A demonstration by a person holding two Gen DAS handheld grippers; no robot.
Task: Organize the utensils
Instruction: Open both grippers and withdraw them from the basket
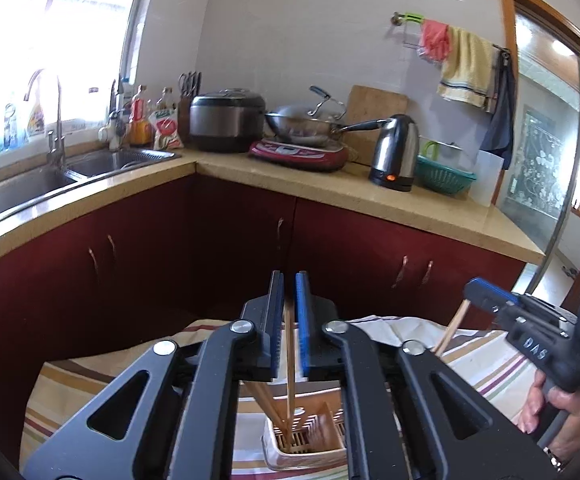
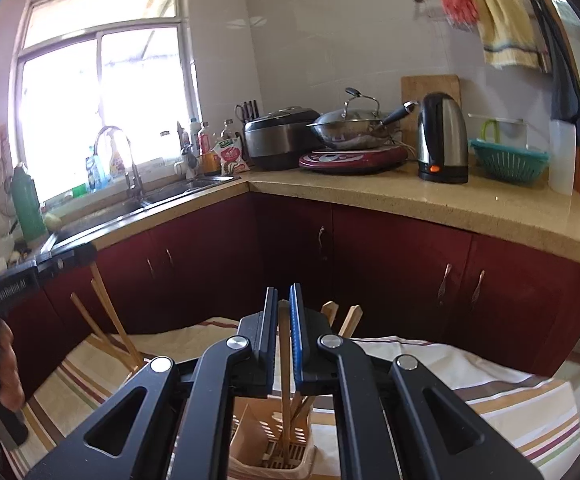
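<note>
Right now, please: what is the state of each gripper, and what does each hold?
Left gripper: nearly closed around a chopstick over the holder; real grip cannot be told.
Right gripper: likewise, chopstick between its fingers.

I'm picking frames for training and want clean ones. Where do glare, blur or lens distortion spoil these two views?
Left wrist view: the window is blown out white, the utensil holder below the left gripper is smeared, and the countertop bows with the fisheye. Right wrist view: the window glares, the towel is soft, and the corners are dark.
</note>
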